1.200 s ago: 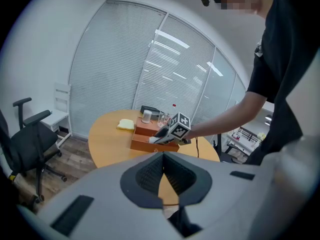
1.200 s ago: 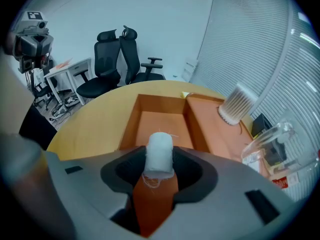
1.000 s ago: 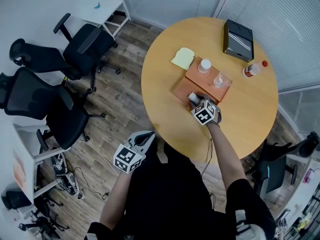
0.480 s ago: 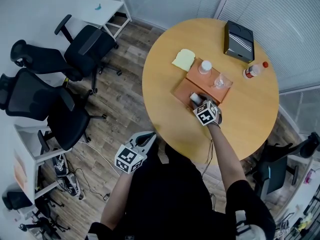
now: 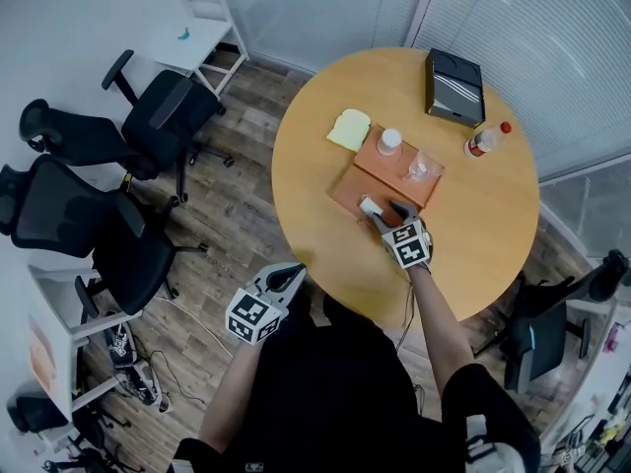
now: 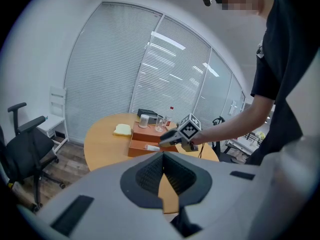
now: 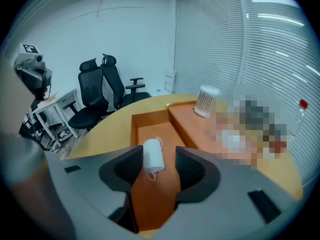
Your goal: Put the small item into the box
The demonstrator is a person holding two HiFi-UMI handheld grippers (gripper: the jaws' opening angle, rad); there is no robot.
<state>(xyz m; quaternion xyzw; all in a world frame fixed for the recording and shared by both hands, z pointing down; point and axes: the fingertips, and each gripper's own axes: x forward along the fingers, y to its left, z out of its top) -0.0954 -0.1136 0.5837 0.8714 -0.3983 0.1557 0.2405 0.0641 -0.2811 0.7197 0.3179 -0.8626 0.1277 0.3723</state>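
Right now the small white cylindrical roll (image 7: pixel 153 156) lies on the floor of the shallow open orange box (image 7: pixel 155 130). It sits directly between the fingers (image 7: pixel 125 170) of my right gripper (image 7: pixel 159 155), which have just been opening and now stand spread, neither pad pressing on it. The roll is nearer the finger at the left of the right gripper view; whether it brushes that finger I cannot tell. Its long axis runs along the line the gripper points, and a loose thread trails off its near end.

I judge the placing done, so the coming move is to draw back along that same axis, clear of the thread. My left gripper (image 6: pixel 163 154) has its fingers pressed together on nothing. It hangs off the edge of the round wooden counter (image 5: pixel 296 225), well apart from the box, so the right hand is by far the nearer.

By count:
- one roll and one open box
- one taller orange block (image 5: pixel 386 166) touching the box, carrying one white ribbed cup (image 5: pixel 390 141) and one clear glass (image 5: pixel 421 166)
- one pale yellow pad (image 5: pixel 349 129)
- one black rectangular case (image 5: pixel 454 85)
- one red-capped clear bottle (image 5: pixel 483 141)
- two grippers
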